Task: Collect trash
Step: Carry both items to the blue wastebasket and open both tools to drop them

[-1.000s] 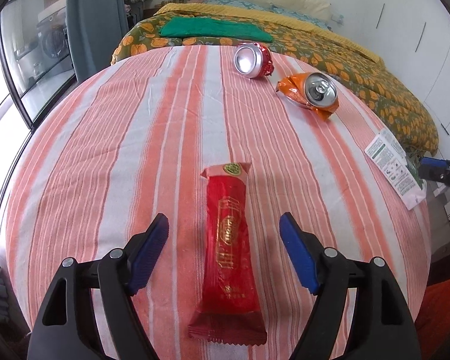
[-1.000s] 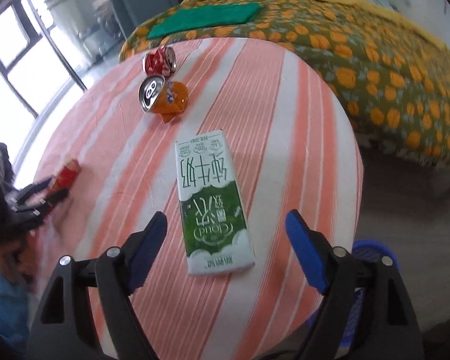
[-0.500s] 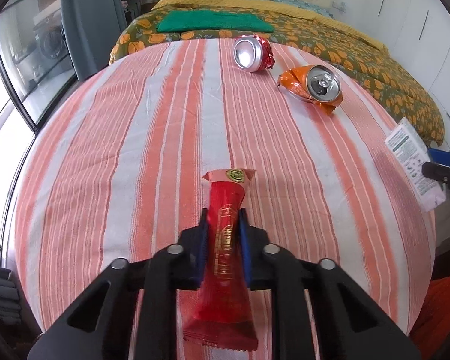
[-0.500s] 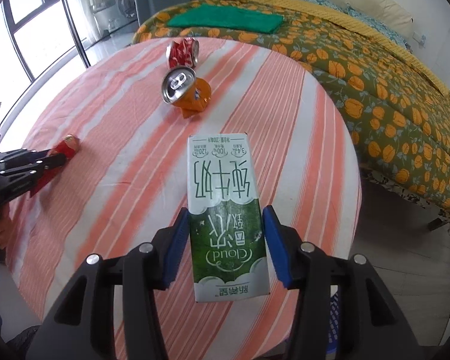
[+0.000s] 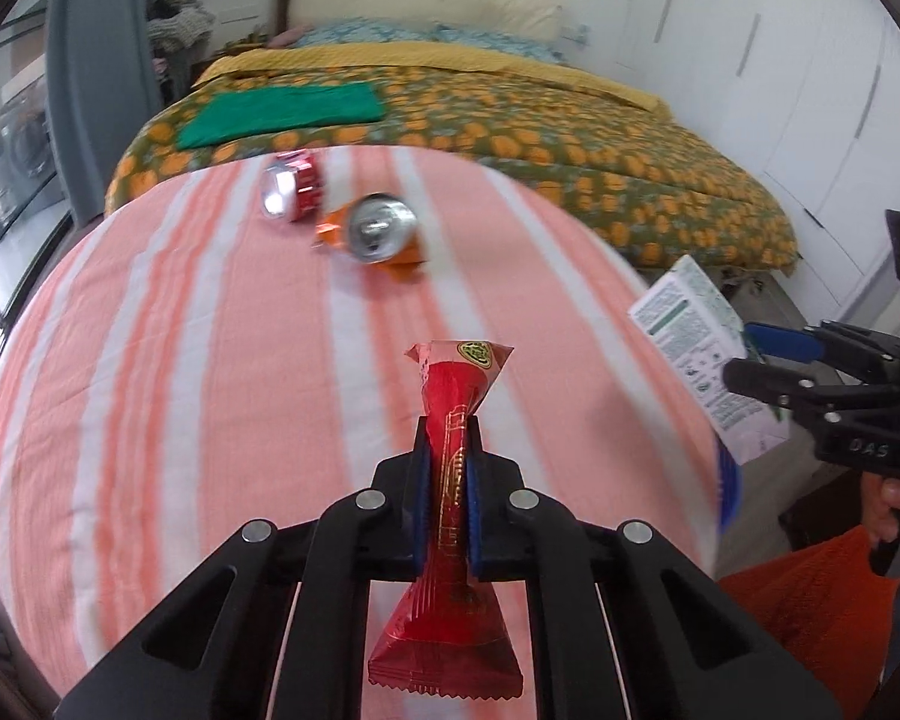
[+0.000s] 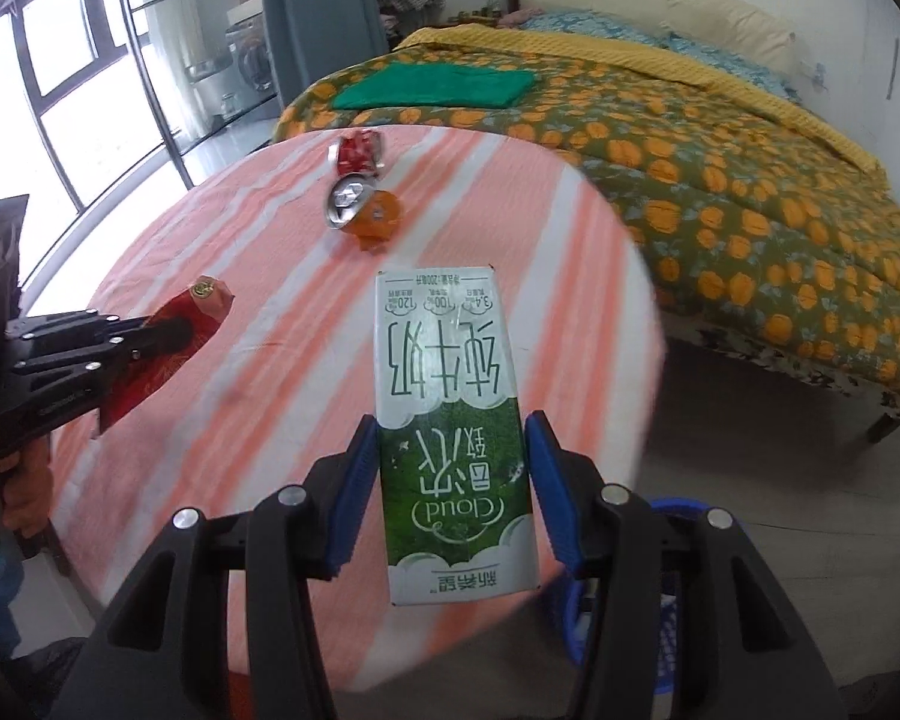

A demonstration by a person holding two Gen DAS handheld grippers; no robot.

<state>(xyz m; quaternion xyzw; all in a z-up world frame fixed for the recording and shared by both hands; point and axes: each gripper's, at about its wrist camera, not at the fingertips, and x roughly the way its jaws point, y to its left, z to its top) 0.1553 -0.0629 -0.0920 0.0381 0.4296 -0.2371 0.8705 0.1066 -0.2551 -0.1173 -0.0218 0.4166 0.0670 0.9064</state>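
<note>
While the left tongs (image 5: 447,498) are clenched on the middle of a red snack wrapper (image 5: 450,516), the wrapper's two ends fan out beyond the blue pads (image 5: 421,504), one toward the camera and one away over the table (image 5: 210,360). From the right wrist view the same wrapper (image 6: 168,354) hangs clear above the striped cloth near the table's left edge, pinched by the left tongs (image 6: 174,333), with a hand (image 6: 21,498) below them.

The right tongs (image 6: 453,492) grasp a green and white milk carton (image 6: 450,432) by its long sides, its printed face up and its far end reaching out over the table's edge. Their jaws have lately been closing and now sit against the carton's sides. From the left wrist view the carton (image 5: 702,360) is held off the table's right edge by the right tongs (image 5: 768,360), and a hand (image 5: 894,498) grips the handle beneath.

Two crushed cans lie on the far part of the table: a red can (image 5: 291,186) nearest the bed (image 5: 510,120), and an orange can (image 5: 378,231) just beside it, its silver top turned toward the camera. Whether the two touch I cannot tell. In the right wrist view the red can (image 6: 360,150) lies beyond the orange can (image 6: 363,210).

A blue basket (image 6: 678,618) shows under the right tongs, below the table's rim. A green folded cloth (image 6: 438,87) lies on the bed's patterned cover.
</note>
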